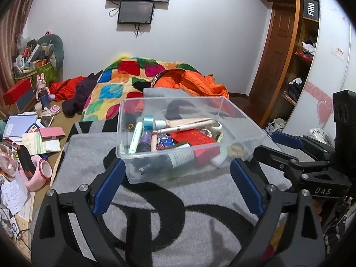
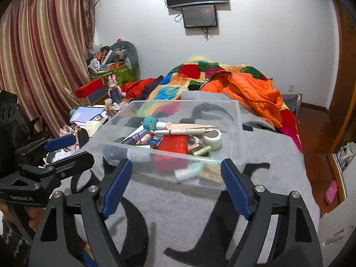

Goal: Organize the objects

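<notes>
A clear plastic box [image 1: 255,131] sits on a grey and black blanket [image 1: 93,151] on the bed. It holds several small items: a white marker [image 1: 135,137], a red packet [image 1: 195,136], a tape roll [image 1: 217,126], a dark bottle [image 1: 171,160]. My left gripper [image 1: 178,175] is open and empty, just short of the box's near wall. My right gripper [image 2: 176,173] is open and empty, just short of the box [image 2: 238,120] from the right side. The tape roll [image 2: 213,138] and red packet [image 2: 173,144] show there too. The right gripper also shows at the left wrist view's right edge [image 1: 264,144].
A patchwork quilt [image 1: 124,75] and an orange jacket [image 1: 195,82] lie further up the bed. The floor on the left is cluttered with books [image 1: 20,124], papers and a pink tape dispenser [image 1: 37,173]. A wooden wardrobe [image 1: 289,51] stands on the right. Curtains [image 2: 40,51] hang on the left.
</notes>
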A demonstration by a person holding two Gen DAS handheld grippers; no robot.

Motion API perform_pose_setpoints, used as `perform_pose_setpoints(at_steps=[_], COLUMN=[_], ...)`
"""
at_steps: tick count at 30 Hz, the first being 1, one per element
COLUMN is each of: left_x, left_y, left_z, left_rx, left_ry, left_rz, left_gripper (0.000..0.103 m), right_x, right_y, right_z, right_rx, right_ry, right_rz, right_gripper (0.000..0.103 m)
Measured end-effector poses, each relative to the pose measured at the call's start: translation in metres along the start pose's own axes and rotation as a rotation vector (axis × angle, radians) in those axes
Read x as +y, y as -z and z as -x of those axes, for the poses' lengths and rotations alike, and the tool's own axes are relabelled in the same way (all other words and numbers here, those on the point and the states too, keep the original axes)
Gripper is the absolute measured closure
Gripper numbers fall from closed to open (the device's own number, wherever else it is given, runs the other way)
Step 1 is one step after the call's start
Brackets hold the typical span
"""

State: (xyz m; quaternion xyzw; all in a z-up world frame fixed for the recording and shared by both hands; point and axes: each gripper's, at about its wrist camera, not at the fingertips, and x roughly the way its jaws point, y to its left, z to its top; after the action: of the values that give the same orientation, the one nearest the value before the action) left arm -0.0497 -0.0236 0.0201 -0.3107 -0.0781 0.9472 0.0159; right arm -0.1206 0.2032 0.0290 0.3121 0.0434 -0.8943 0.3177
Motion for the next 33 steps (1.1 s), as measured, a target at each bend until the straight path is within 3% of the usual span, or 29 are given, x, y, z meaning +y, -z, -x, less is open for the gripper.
perform_pose_setpoints(at_steps=[33], left_x=[-0.010], left_y=[0.013], left_z=[0.003], left_rx=[0.016], left_ry=[-0.004], left_rz=[-0.001], left_gripper=[0.006], right_x=[-0.003], right_y=[0.015], right_z=[0.020], right_rx=[-0.001], right_ry=[0.006], right_rz=[-0.020], right_gripper=[0.020])
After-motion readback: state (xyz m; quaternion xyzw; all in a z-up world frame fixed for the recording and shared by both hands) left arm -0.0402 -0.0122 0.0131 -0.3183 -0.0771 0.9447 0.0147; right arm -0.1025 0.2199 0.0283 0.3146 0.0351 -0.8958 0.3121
